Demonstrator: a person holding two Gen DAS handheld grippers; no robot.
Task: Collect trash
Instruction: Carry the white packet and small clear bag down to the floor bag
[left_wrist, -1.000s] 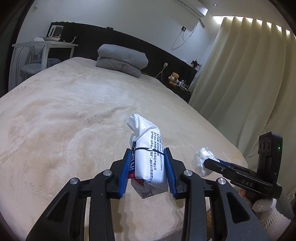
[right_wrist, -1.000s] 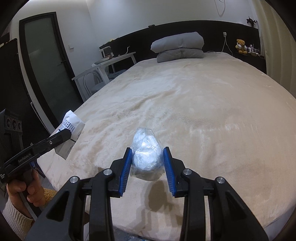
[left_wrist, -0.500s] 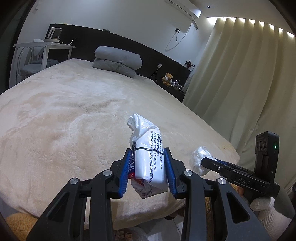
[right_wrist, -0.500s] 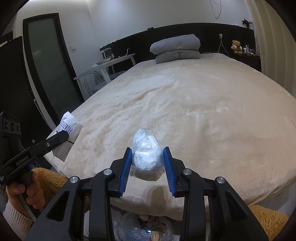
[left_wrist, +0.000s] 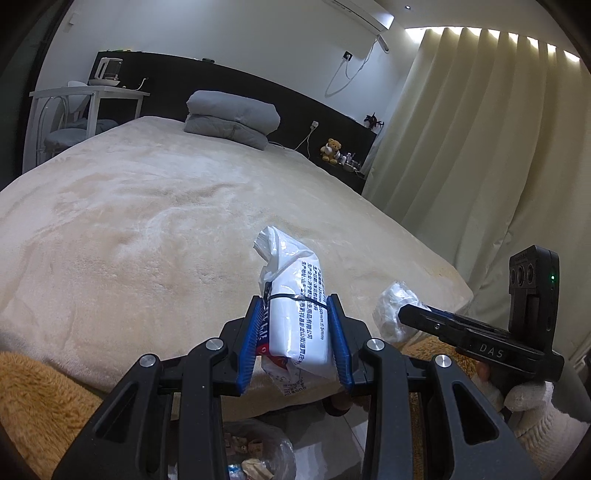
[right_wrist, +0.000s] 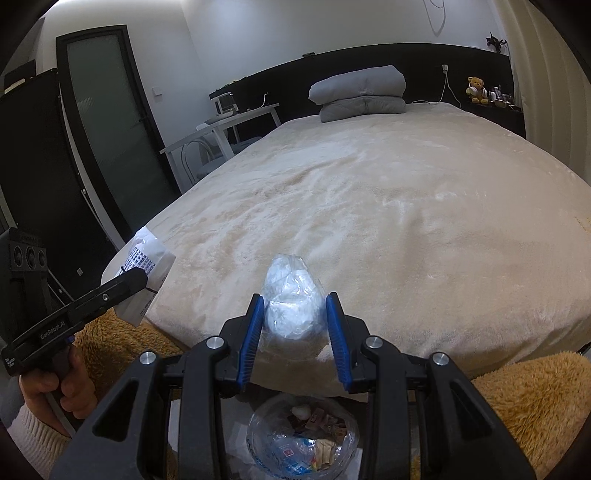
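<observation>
**Both hands loaded, bin bag lying below the foot of the bed**

The left gripper is clamping a white printed wrapper between its blue pads, the packet's long axis running forward along the fingers with its torn end sticking up. The right gripper is squeezing a crumpled clear plastic wad, which is bulging up between the jaws. Both pieces are hanging in the air just past the foot edge of the bed, not resting on it.

What the drop turns on is the clear trash bag, which is sitting on the floor below and slightly ahead of the right gripper, its mouth gaping and already showing scraps inside. In the left wrist view only a slice of that bag is showing at the bottom edge, so the right hand looks nearer to it.

A tan fleece blanket is draping down on both sides of the bag, narrowing the gap. Crowding could be the trouble, I'd judge, as the two grippers are hovering just beside each other.
</observation>
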